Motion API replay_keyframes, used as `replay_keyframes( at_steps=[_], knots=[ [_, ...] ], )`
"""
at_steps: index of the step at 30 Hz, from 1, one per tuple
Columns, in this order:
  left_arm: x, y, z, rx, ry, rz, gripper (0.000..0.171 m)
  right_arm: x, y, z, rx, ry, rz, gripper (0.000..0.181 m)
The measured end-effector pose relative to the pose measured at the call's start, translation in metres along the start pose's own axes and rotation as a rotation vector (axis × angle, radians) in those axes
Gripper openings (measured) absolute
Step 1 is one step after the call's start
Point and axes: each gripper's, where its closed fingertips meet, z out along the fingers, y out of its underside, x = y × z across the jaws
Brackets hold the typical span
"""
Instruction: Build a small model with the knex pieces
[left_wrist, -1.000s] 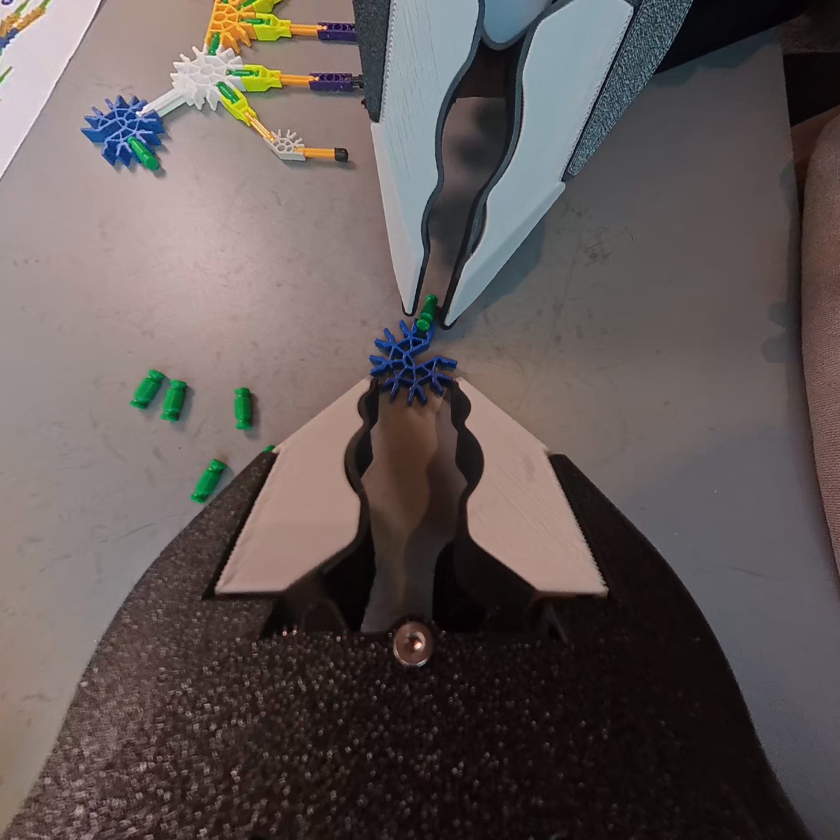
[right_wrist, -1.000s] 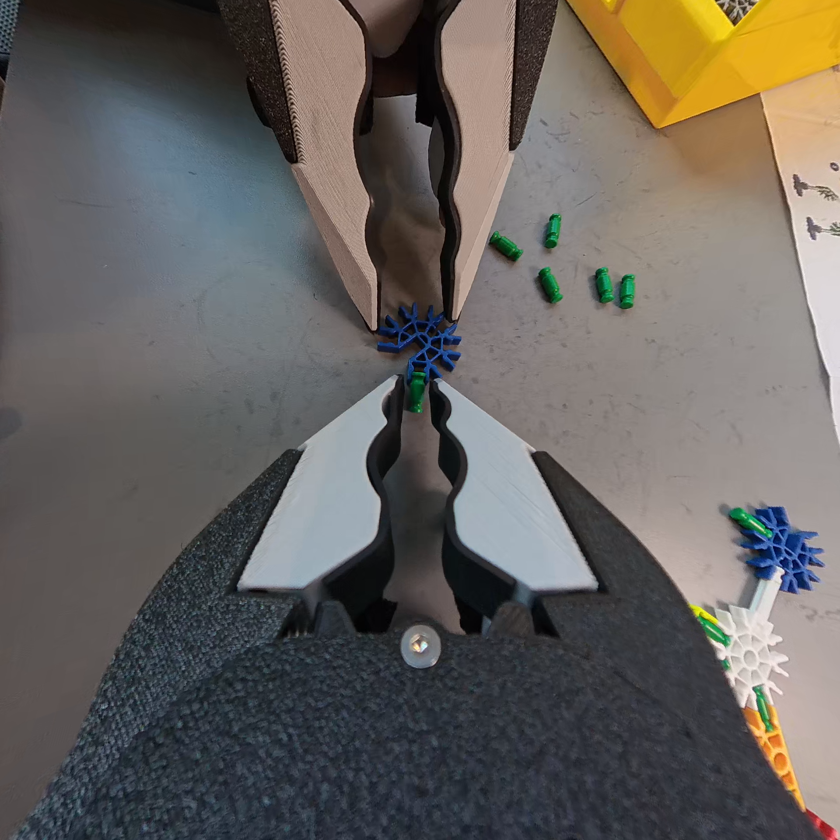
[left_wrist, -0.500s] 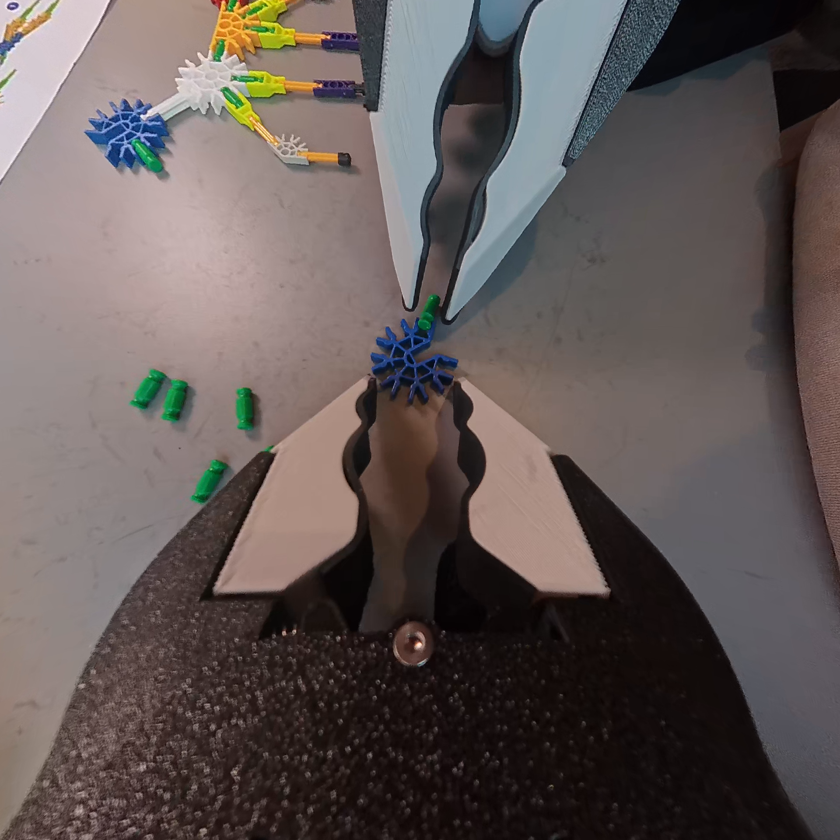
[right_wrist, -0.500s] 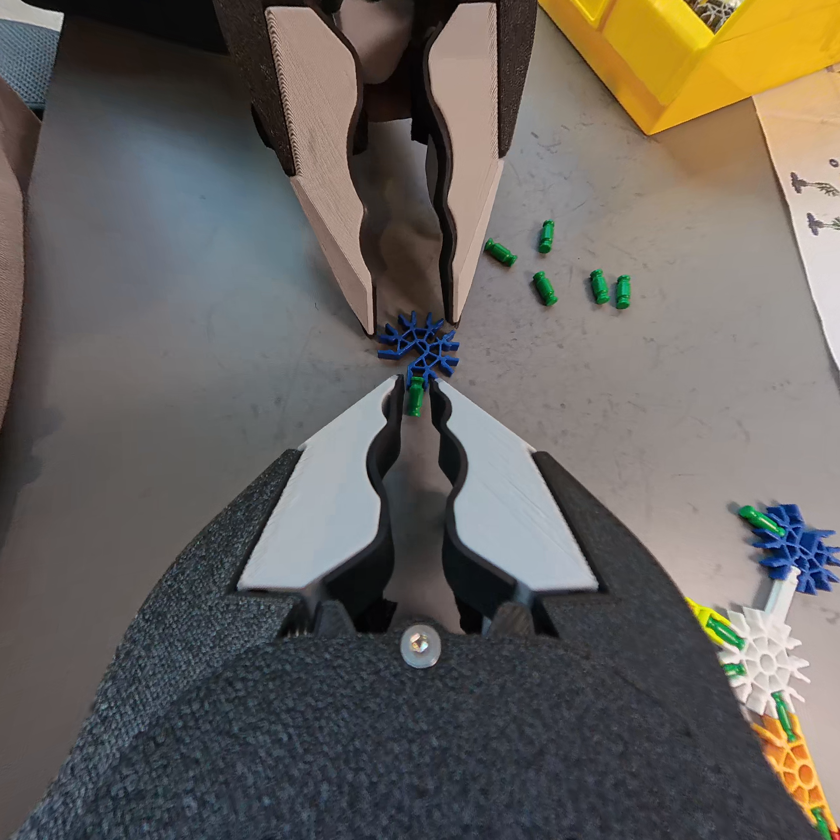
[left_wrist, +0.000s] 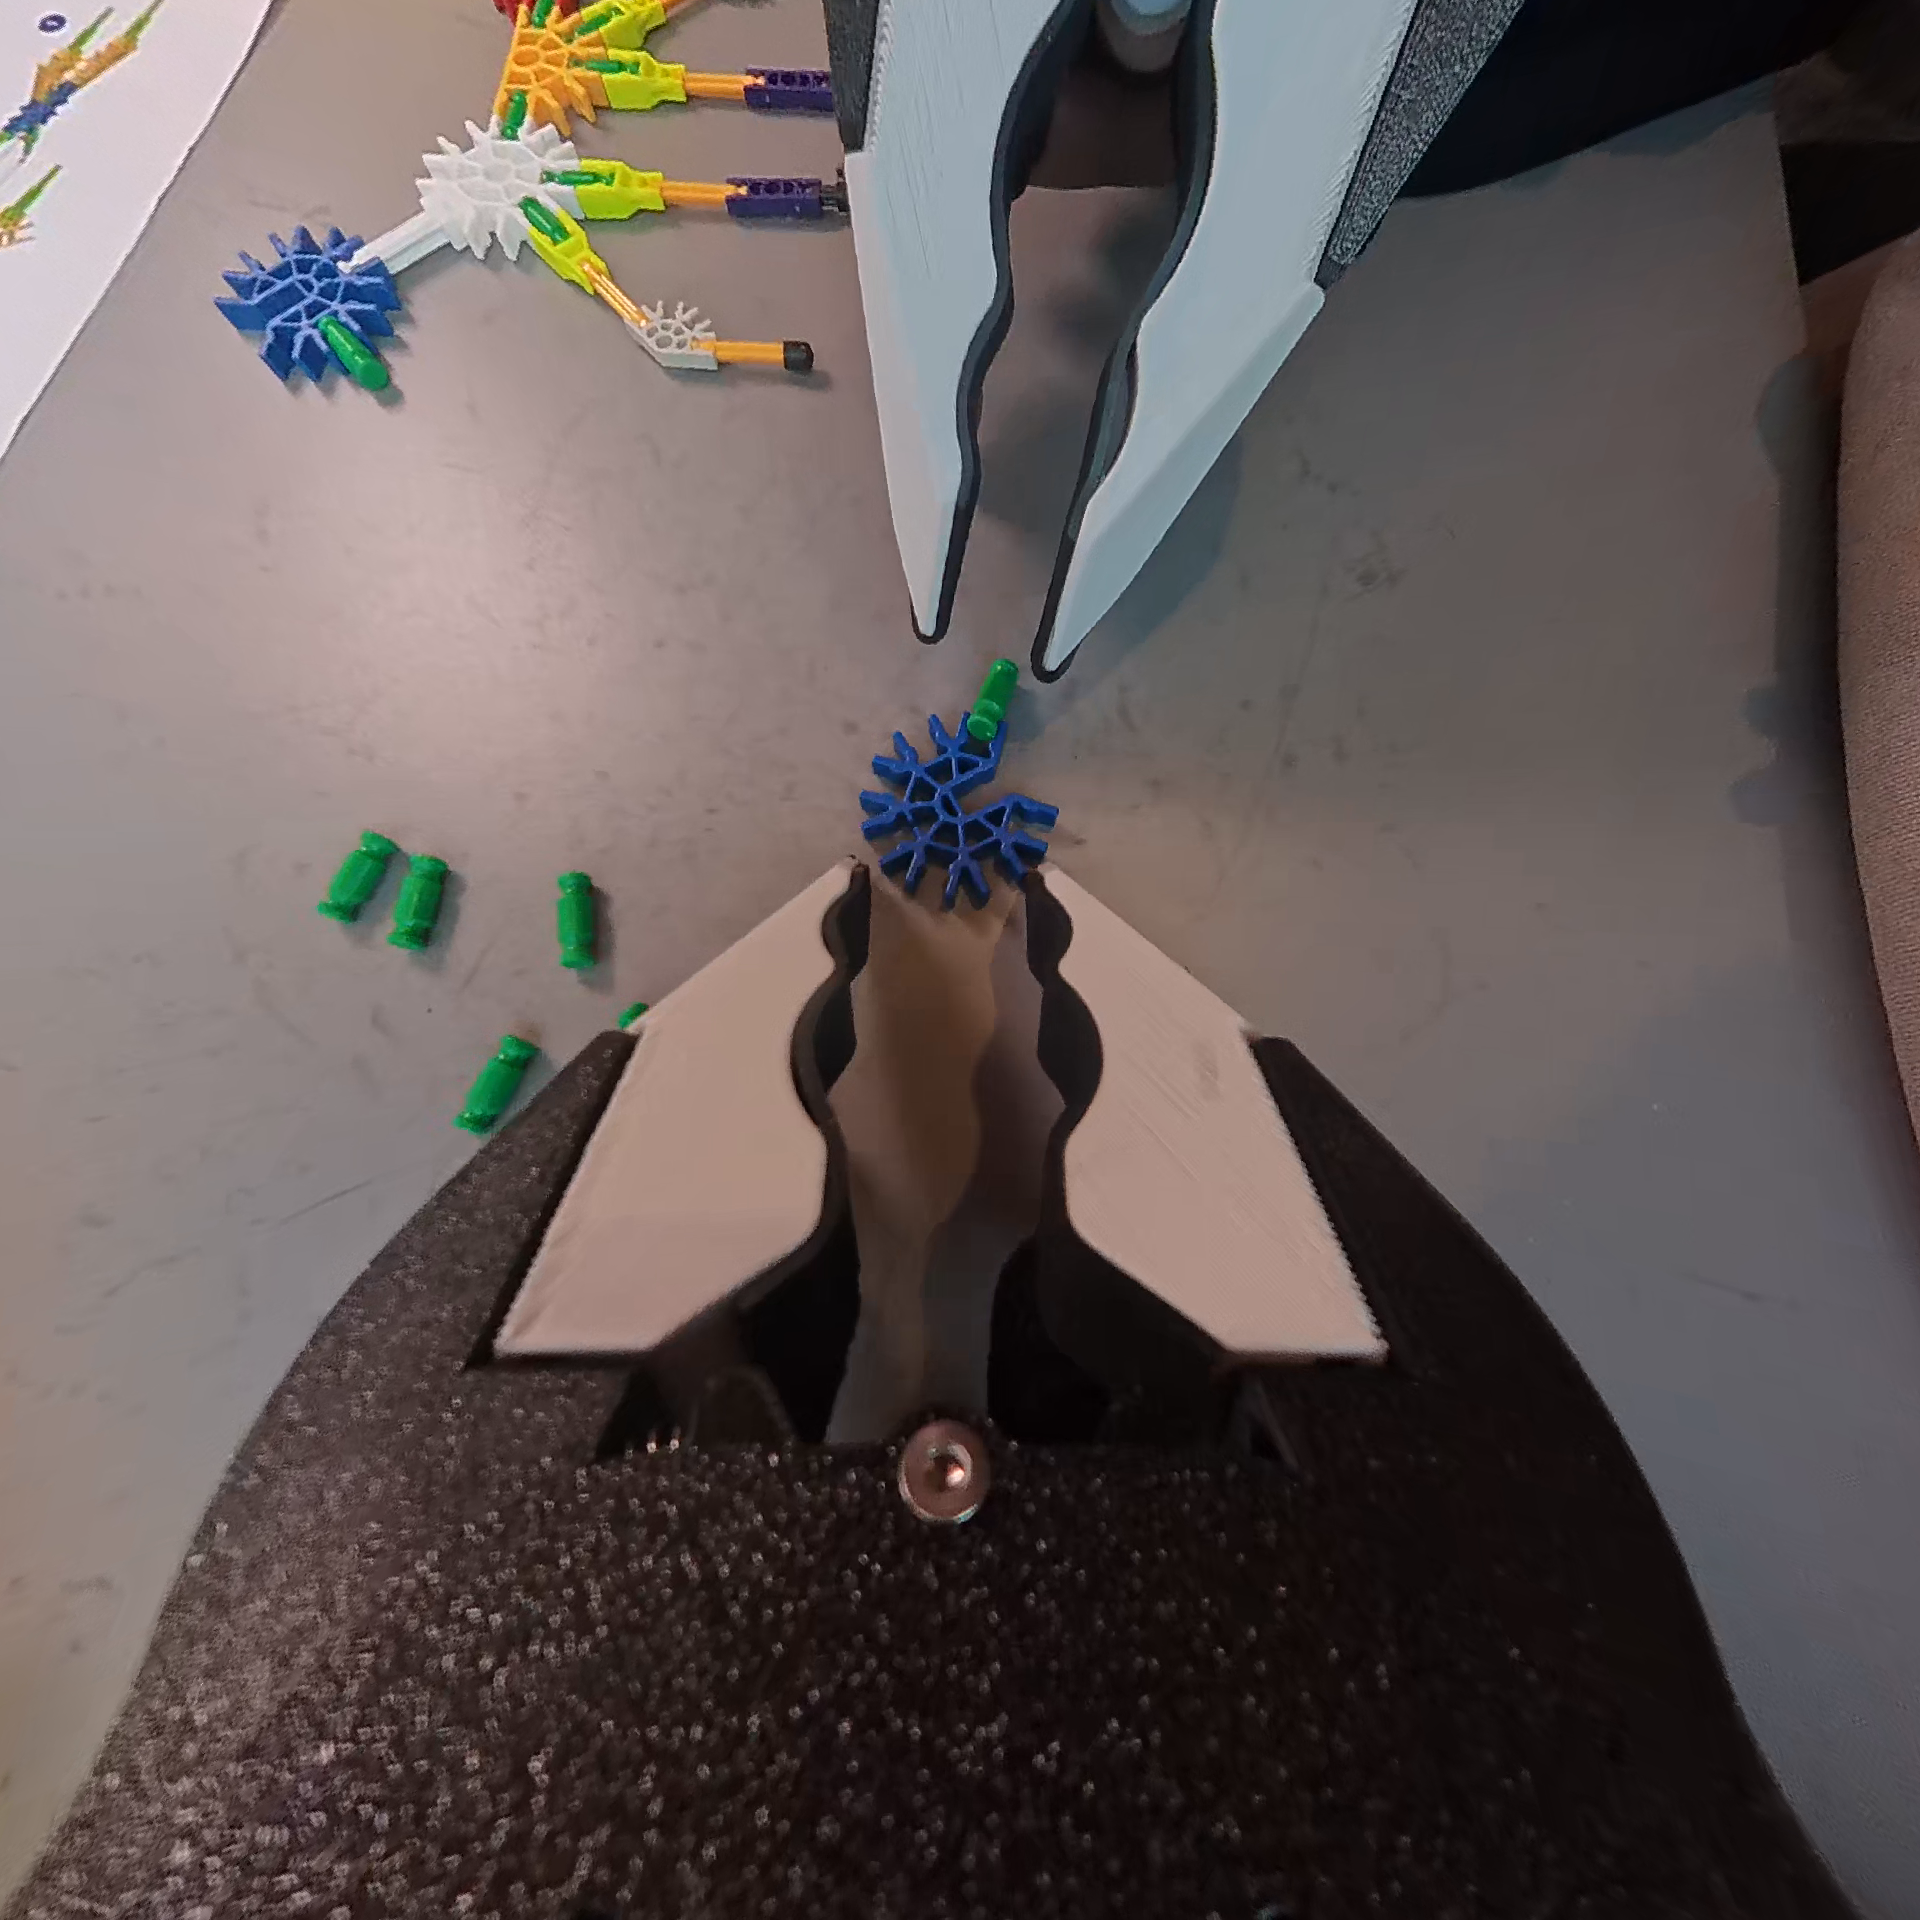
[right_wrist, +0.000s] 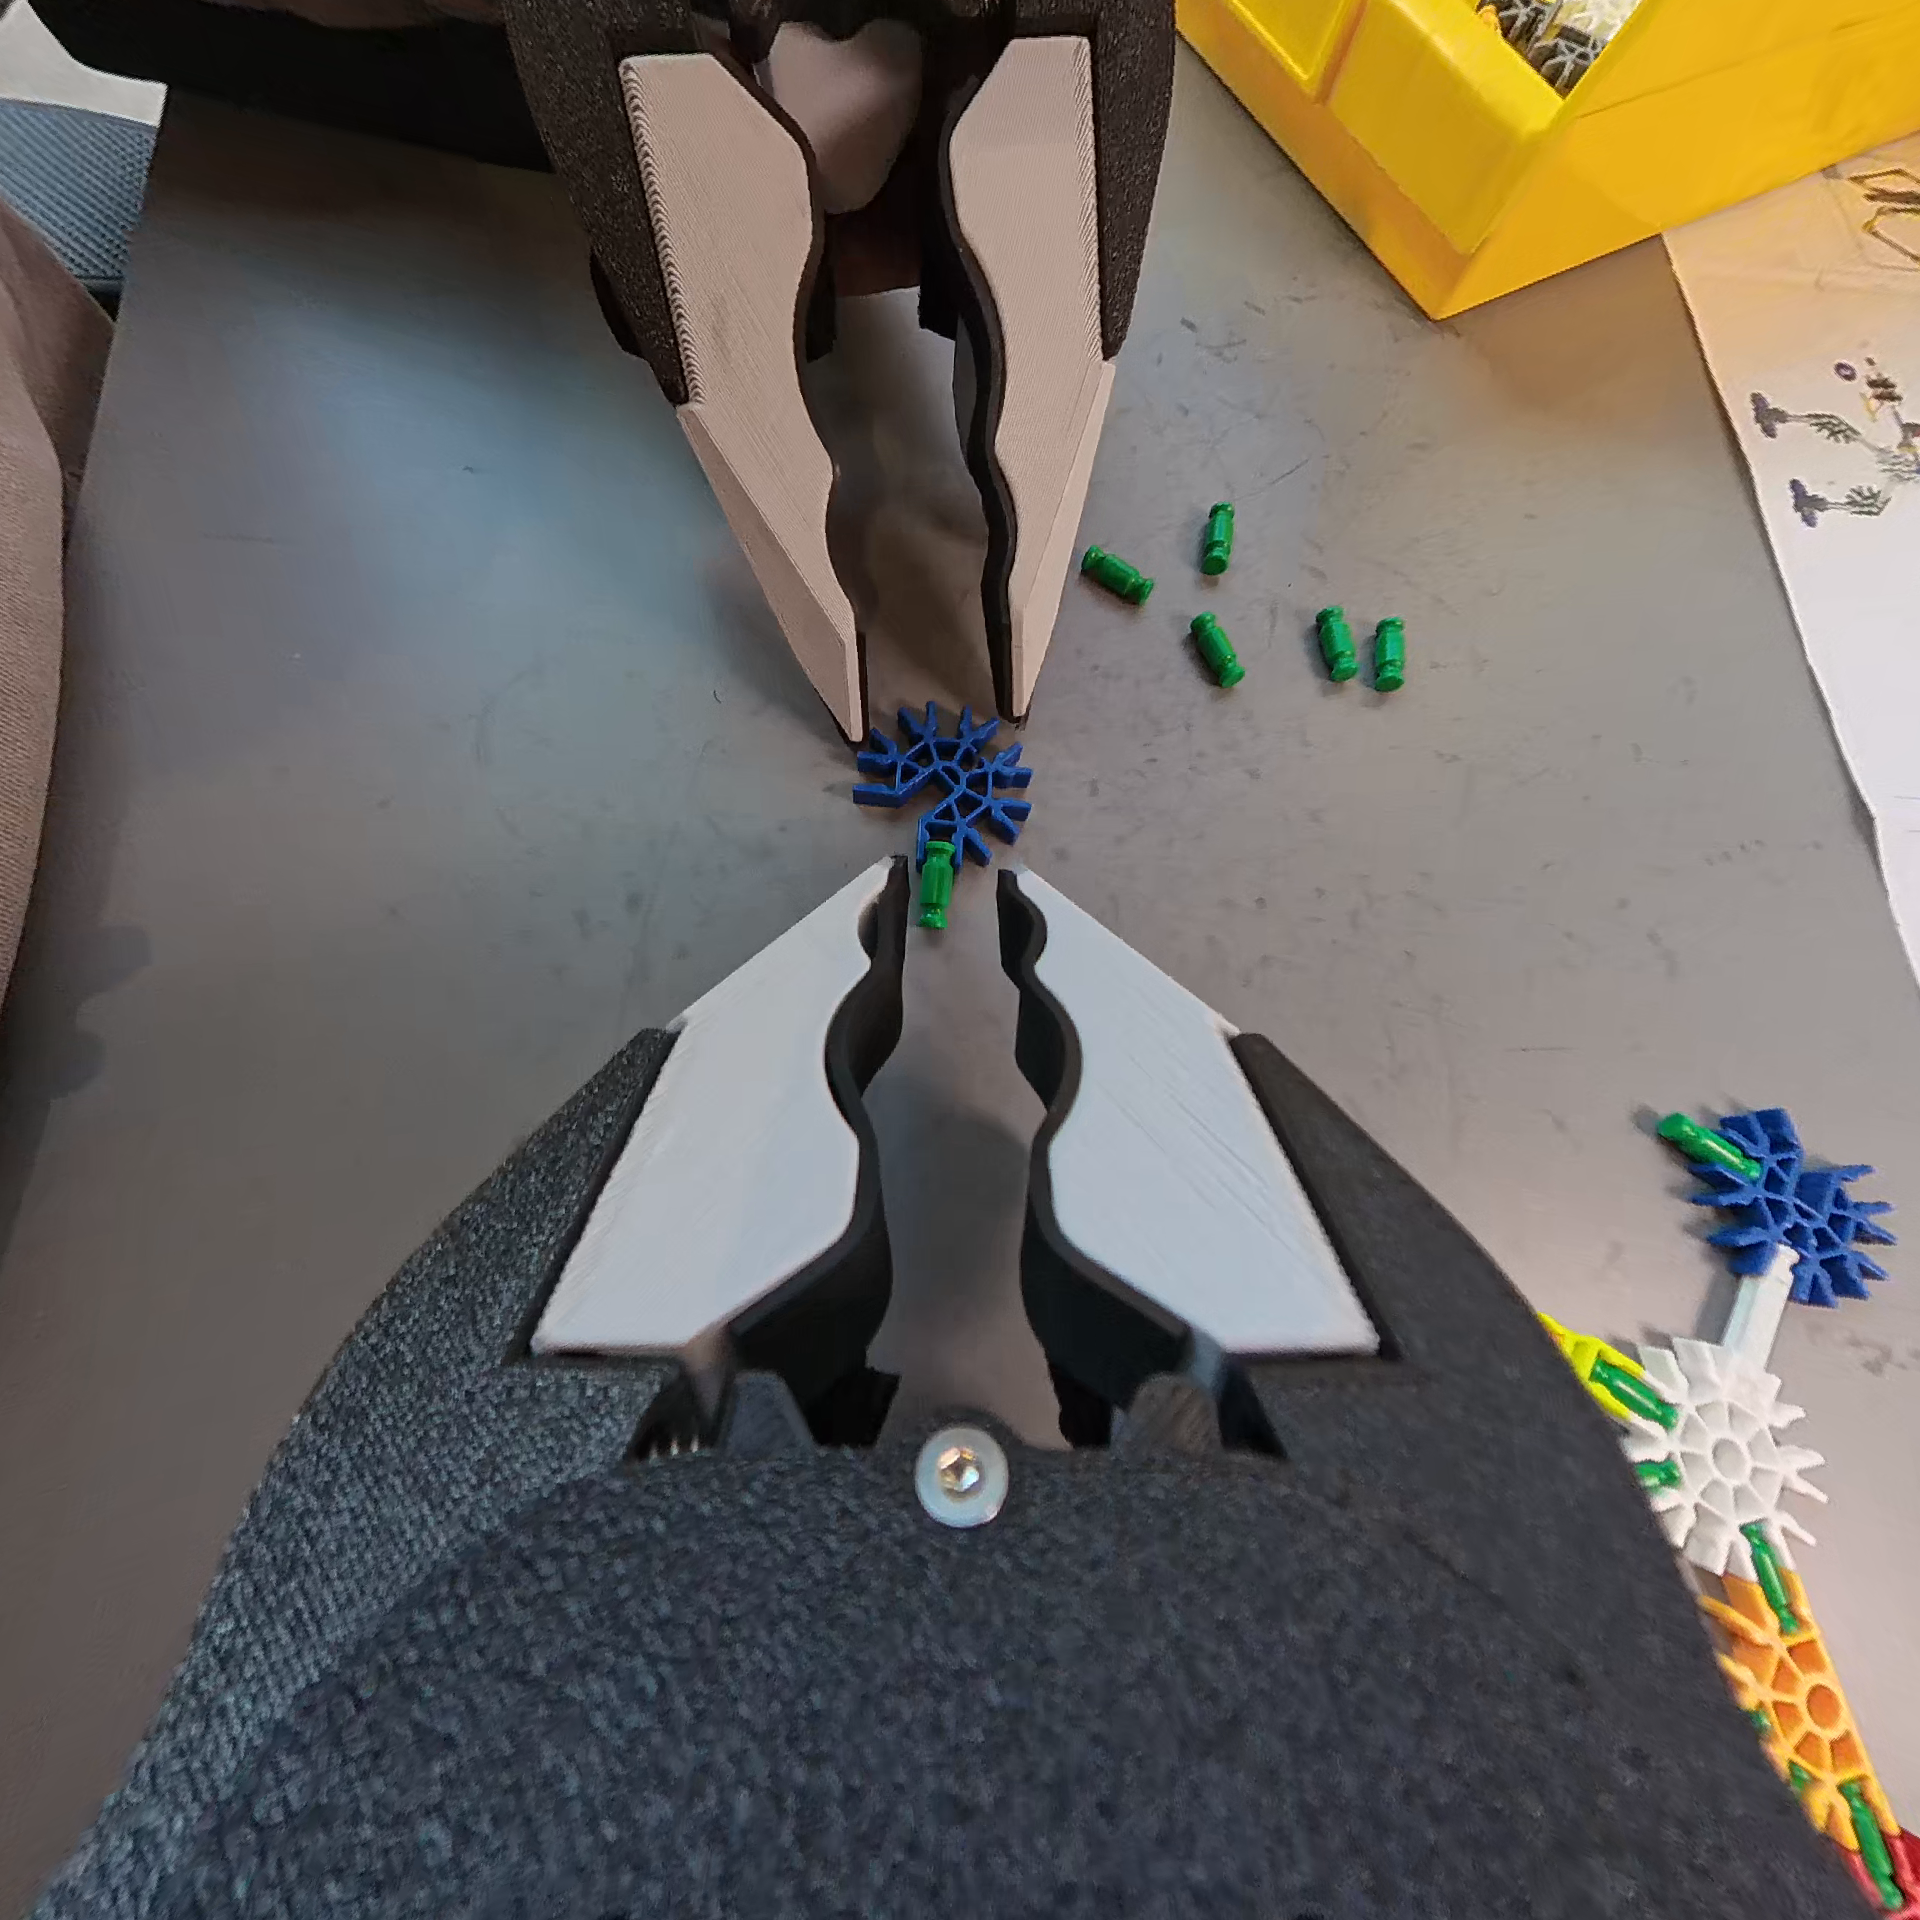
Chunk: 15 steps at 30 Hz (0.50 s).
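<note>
A blue snowflake-shaped connector (left_wrist: 951, 810) sits just over the grey table, with a short green rod (left_wrist: 987, 707) plugged into its far side. My left gripper (left_wrist: 943, 875), with beige fingers, is shut on the connector's near edge. My right gripper (right_wrist: 948, 868), with pale grey fingers, is open. Its tips stand on either side of the green rod (right_wrist: 935, 883) without gripping it. In the right wrist view the connector (right_wrist: 940, 779) lies between the two grippers, with the left gripper (right_wrist: 935, 722) behind it. The right gripper (left_wrist: 987, 652) faces mine in the left wrist view.
Several loose green rods (left_wrist: 416, 899) (right_wrist: 1216, 649) lie on the table. A partly built model of blue, white, orange and yellow pieces (left_wrist: 499, 187) (right_wrist: 1725, 1455) lies to one side. A yellow bin (right_wrist: 1455, 156) and a printed sheet (right_wrist: 1849, 468) stand beyond. Spacing between my two grippers at the tips: around 4 centimetres.
My right gripper has opened, let go of the green rod and drawn back a little. The rod stays plugged in the blue connector. My left gripper has held still.
</note>
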Motion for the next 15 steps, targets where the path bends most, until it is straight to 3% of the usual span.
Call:
replay_keyframes(
  at_steps=[15],
  knots=[
    [-0.0005,-0.0026,-0.0038,0.044,0.030,-0.016,0.035,0.0063,-0.0024,-0.0082,0.046,-0.005,0.036,0.016]
  ],
)
